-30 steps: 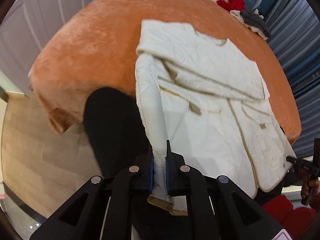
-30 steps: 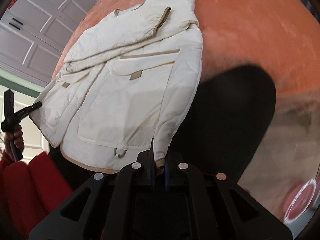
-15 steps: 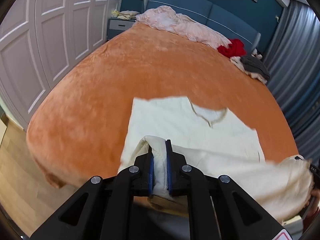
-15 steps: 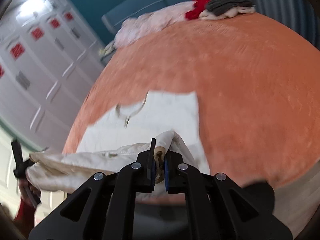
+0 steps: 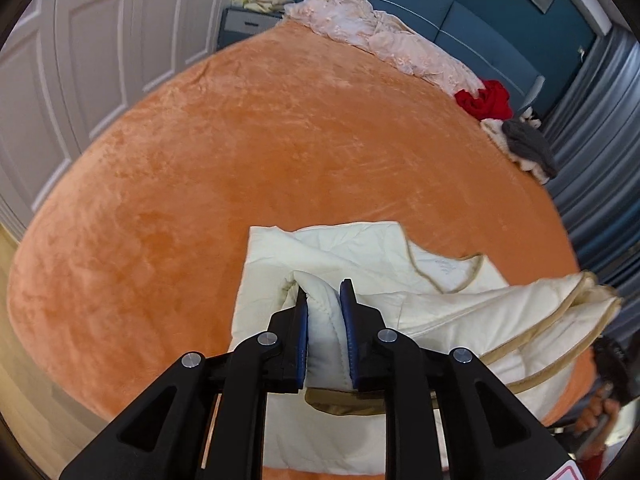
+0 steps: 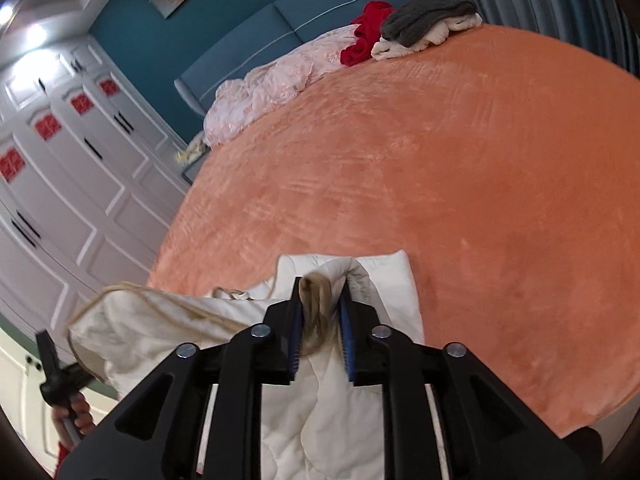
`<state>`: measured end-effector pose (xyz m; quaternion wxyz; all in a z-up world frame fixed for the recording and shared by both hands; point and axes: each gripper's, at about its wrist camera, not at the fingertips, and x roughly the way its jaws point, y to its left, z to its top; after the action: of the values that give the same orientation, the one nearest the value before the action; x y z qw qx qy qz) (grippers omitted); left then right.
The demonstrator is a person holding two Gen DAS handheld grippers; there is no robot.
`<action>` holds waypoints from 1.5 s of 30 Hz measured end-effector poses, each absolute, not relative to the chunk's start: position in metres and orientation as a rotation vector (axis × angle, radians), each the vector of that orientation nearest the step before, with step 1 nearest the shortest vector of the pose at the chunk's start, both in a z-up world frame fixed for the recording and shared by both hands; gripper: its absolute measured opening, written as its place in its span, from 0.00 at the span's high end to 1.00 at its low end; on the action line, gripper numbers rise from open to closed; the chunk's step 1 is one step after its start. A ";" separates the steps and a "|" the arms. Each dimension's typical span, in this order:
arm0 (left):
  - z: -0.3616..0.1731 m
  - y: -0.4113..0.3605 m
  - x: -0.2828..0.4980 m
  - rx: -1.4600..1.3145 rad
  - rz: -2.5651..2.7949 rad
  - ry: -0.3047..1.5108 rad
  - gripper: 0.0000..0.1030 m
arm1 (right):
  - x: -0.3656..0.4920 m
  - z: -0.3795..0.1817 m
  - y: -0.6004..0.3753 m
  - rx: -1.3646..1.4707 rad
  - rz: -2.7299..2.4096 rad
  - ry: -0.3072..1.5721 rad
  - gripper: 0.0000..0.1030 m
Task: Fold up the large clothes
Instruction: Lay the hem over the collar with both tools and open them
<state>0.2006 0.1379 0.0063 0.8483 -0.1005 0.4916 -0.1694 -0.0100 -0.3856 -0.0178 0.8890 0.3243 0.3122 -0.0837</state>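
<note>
A cream quilted jacket (image 5: 360, 256) with tan trim lies on the near part of the orange bed (image 5: 240, 160), its lower half folded up over its upper half. My left gripper (image 5: 323, 300) is shut on the jacket's hem at the left side. My right gripper (image 6: 320, 298) is shut on the tan-trimmed hem at the right side of the jacket (image 6: 384, 280). Both hold the hem just above the jacket's collar area. The jaws stand slightly apart around the thick fabric.
A pink quilt (image 5: 384, 40) lies along the blue headboard. A red garment (image 5: 486, 98) and a grey and white pile (image 5: 524, 144) sit at the far right corner. White wardrobe doors (image 6: 60, 184) line the left side. Curtains (image 5: 600, 128) hang at the right.
Both grippers have carried the jacket's hem from the near bed edge up and forward over the jacket, folding it in half. The jaws now look slightly wider around the fabric.
</note>
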 end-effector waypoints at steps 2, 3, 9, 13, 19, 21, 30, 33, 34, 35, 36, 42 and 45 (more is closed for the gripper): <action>0.009 0.141 0.204 -0.244 -0.388 1.069 0.82 | -0.012 -0.016 -0.391 0.691 -0.175 0.631 0.73; 0.010 0.145 0.206 -0.276 -0.409 1.088 0.82 | -0.013 -0.014 -0.392 0.693 -0.183 0.620 0.70; 0.053 0.171 0.193 -0.299 -0.368 0.914 0.42 | -0.019 0.002 -0.396 0.672 -0.171 0.577 0.56; 0.078 0.175 0.189 -0.199 -0.317 0.800 0.29 | -0.010 0.000 -0.377 0.539 -0.174 0.629 0.47; 0.014 0.155 0.209 -0.124 -0.333 0.964 0.27 | 0.014 -0.030 -0.351 0.387 -0.196 0.755 0.38; -0.013 0.151 0.215 -0.139 -0.323 1.011 0.27 | 0.022 -0.041 -0.348 0.336 -0.209 0.790 0.37; -0.061 0.127 0.238 -0.149 -0.338 1.081 0.56 | 0.056 -0.081 -0.372 0.413 -0.240 0.860 0.37; -0.063 0.120 0.245 -0.157 -0.353 1.097 0.89 | 0.065 -0.090 -0.370 0.452 -0.183 0.895 0.78; -0.058 0.119 0.246 -0.153 -0.355 1.077 0.92 | 0.066 -0.088 -0.368 0.453 -0.167 0.890 0.91; -0.054 0.117 0.245 -0.148 -0.354 1.055 0.93 | 0.066 -0.082 -0.367 0.444 -0.167 0.869 0.92; -0.043 0.117 0.243 -0.136 -0.351 1.013 0.93 | 0.065 -0.074 -0.366 0.434 -0.170 0.839 0.92; -0.012 0.120 0.255 -0.161 -0.322 0.908 0.94 | 0.069 -0.030 -0.384 0.447 -0.236 0.678 0.93; -0.025 0.112 0.272 -0.154 -0.278 0.924 0.93 | 0.088 -0.048 -0.388 0.435 -0.280 0.718 0.93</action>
<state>0.2725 0.1122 -0.0248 0.8830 -0.0742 0.4439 -0.1334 0.0880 -0.3880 -0.0476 0.9038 0.2105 0.3472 -0.1353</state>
